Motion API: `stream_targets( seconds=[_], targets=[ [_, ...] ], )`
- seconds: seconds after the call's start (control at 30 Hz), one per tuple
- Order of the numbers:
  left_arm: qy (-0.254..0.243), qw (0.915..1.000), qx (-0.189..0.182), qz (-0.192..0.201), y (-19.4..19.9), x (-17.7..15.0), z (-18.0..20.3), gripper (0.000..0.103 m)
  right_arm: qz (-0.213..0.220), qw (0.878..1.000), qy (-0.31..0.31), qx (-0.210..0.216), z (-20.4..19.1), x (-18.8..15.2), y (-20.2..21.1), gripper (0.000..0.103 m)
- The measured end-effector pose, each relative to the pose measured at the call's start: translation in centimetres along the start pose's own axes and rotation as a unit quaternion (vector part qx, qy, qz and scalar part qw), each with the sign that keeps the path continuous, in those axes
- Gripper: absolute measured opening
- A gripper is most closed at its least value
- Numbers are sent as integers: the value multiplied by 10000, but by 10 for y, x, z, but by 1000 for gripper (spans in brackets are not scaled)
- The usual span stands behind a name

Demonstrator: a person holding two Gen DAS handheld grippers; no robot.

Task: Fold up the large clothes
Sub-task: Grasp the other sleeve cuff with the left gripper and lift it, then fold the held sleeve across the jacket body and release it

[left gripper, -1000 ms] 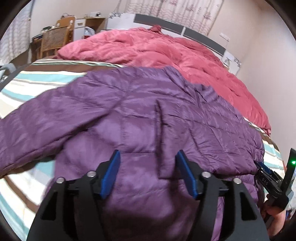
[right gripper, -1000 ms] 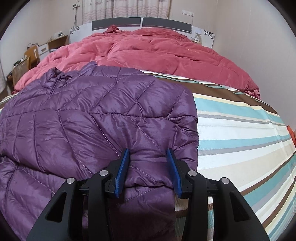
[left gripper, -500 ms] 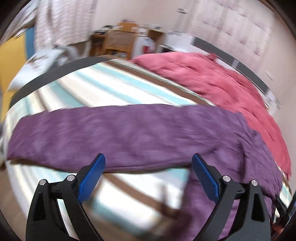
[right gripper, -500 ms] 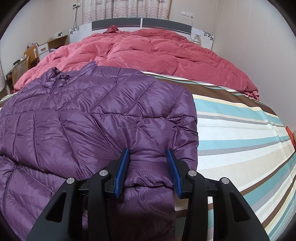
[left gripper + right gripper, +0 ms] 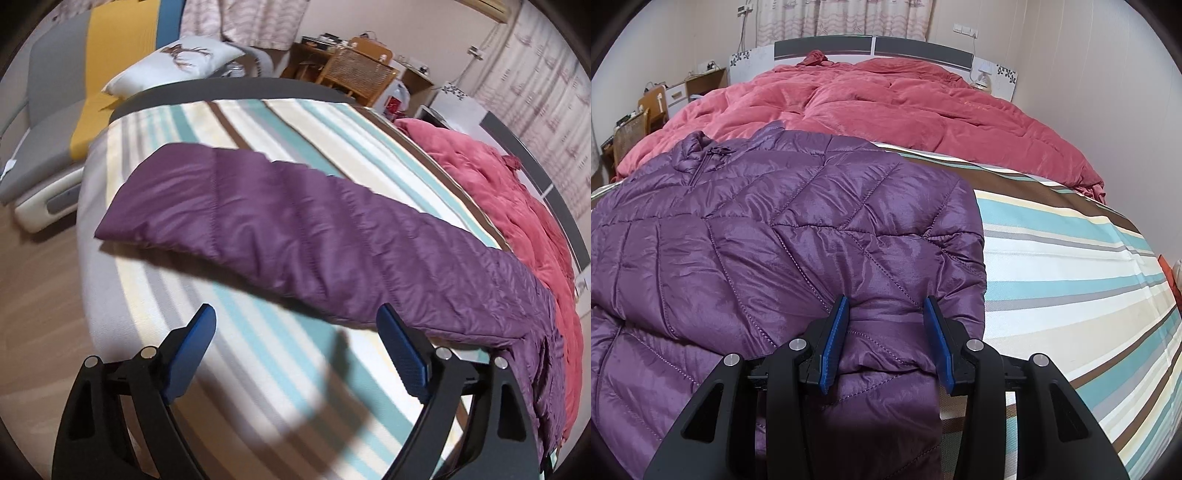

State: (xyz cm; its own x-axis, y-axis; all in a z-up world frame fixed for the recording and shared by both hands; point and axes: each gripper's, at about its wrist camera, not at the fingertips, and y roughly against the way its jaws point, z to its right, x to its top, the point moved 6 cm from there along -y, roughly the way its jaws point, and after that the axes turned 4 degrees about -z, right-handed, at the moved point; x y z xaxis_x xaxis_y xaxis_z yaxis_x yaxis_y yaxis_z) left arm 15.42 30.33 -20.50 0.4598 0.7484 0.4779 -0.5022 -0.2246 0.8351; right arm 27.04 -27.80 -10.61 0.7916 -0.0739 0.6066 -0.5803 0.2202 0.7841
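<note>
Purple jacket (image 5: 783, 240) on striped bedspread (image 5: 280, 122) beside pink duvet (image 5: 905, 107), right tool (image 5: 886, 332) pinching its fold, left tool (image 5: 295, 354) spread wide, empty.

Jacket (image 5: 775, 240) on striped sheet (image 5: 1071, 277), quilt (image 5: 905, 110) behind it, sleeve (image 5: 295, 236) stretched out leftward
</note>
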Motion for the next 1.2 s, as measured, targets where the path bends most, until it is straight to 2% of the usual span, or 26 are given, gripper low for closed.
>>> stream_targets(
  seconds=[0.13, 0.17, 0.27, 0.43, 0.47, 0.53, 0.57, 0.67, 0.73, 0.83, 0.97, 1.07, 1.2],
  targets=[
    [197, 9998, -50, 46, 1, 4, -5, 83, 0, 10000, -13, 18, 0, 0, 0, 42],
    [313, 9995, -80, 73, 3, 5, -9, 77, 2, 10000, -15, 18, 0, 0, 0, 42],
    [977, 9947, -295, 112, 4, 11, -28, 73, 4, 10000, -17, 15, -1, 0, 0, 42],
    [1279, 9914, -244, 116, -5, 27, -35, 69, 4, 10000, -13, 9, -1, 0, 0, 42],
    [1341, 9906, -229, 118, -7, 28, -37, 66, 5, 10000, -14, 10, 0, 0, 0, 42],
    [1458, 9891, -141, 156, -12, 34, -42, 46, 6, 10000, -16, 12, 0, 0, 0, 42],
    [1510, 9883, -140, 136, -15, 37, -44, 31, 4, 10000, -13, 9, -1, 0, 0, 42],
    [1625, 9865, -167, 113, -22, 43, -46, 14, 6, 10000, -15, 9, -1, -1, 0, 42],
    [1459, 9890, -50, 239, -19, 49, -34, 9, 8, 10000, -14, 7, 0, 0, 0, 42],
    [1088, 9926, -16, 538, -4, 53, -7, 9, 10, 10000, -15, 7, 0, 0, 0, 42],
    [283, 9956, -159, 877, 15, 57, 47, 9, 9, 10000, -22, 13, -1, -1, 1, 42],
    [-264, 9939, -364, 1006, 29, 52, 88, 9, 8, 10000, -25, 15, -1, -1, 1, 42],
    [-936, 9884, -686, 984, 41, 37, 145, 9, 11, 10000, -28, 17, -1, -1, 1, 42]
  ],
)
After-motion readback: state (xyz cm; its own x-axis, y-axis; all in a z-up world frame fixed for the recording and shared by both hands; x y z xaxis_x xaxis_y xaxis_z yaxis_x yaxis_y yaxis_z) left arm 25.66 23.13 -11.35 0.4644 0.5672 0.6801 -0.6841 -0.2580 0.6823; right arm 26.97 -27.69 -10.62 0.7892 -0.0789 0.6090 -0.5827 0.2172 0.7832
